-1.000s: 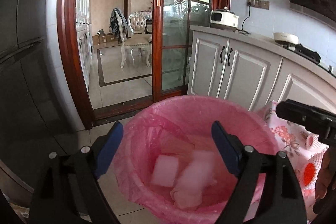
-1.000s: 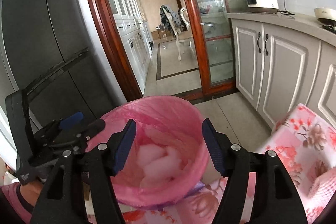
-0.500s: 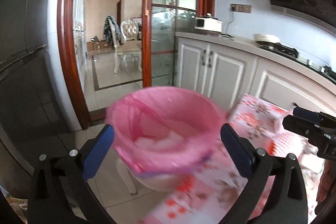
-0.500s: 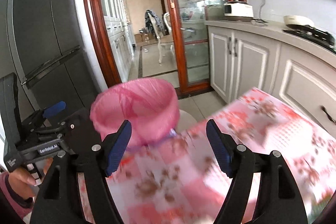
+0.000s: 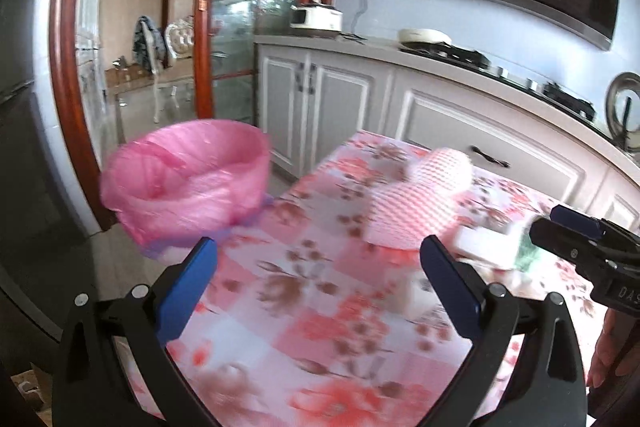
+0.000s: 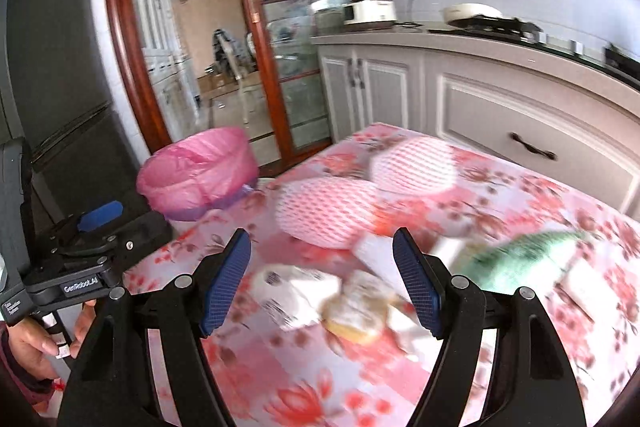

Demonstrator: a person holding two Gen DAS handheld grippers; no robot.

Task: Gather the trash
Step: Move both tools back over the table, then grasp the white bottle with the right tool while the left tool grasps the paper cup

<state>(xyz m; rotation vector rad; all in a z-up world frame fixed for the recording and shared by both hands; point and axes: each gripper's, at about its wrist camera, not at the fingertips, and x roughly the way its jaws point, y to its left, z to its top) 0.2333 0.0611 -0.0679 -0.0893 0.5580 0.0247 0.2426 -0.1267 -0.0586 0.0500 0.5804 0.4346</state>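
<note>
The pink-lined trash bin (image 5: 188, 183) stood off the table's left corner, ahead and to the left of the left gripper (image 5: 318, 287), its thin plastic liner crumpled over the rim, with a lilac edge showing under the fold; in the right wrist view the same bin (image 6: 198, 173) sat well ahead-left of the right gripper (image 6: 322, 283); both tools had their blue-padded jaws spread wide with nothing between them; the left gripper hung over bare floral tablecloth (image 5: 320, 327), pink and white squares with red blossoms; ahead and to its right lay two pink-and-white foam fruit nets (image 5: 412, 215), touching each other, and beside them a white flat packet (image 5: 484, 247), blurred; between and just beyond the right gripper's fingers lay crumpled white paper (image 6: 296, 287) and a pale, yellowish wad (image 6: 356, 311) touching it; to the right of its right finger lay a green wrapper (image 6: 520, 259), smeared by motion; on the left tool's body, in the right wrist view, white lettering read roughly "GenRobot.AI"; on the right tool's body, in the left wrist view, "DAS" showed.
</note>
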